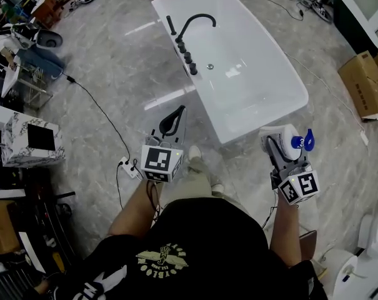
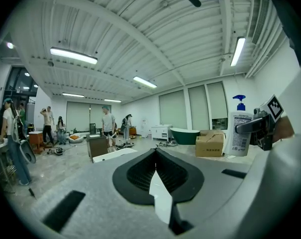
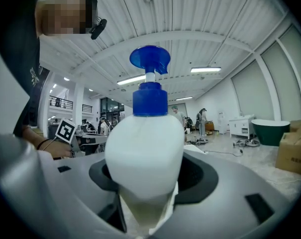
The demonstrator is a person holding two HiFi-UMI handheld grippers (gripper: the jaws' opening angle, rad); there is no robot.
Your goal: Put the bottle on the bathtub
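Note:
A white pump bottle with a blue pump head is held upright in my right gripper, just off the near corner of the white bathtub. The right gripper view shows the bottle filling the space between the jaws, pump head on top. My left gripper points at the floor beside the tub's near left side, its jaws closed together with nothing in them. The left gripper view also catches the bottle at the right.
A black faucet and several black knobs sit on the tub's left rim. A power strip and cable lie on the floor to the left. A cardboard box stands at the right, a marbled cube at the left.

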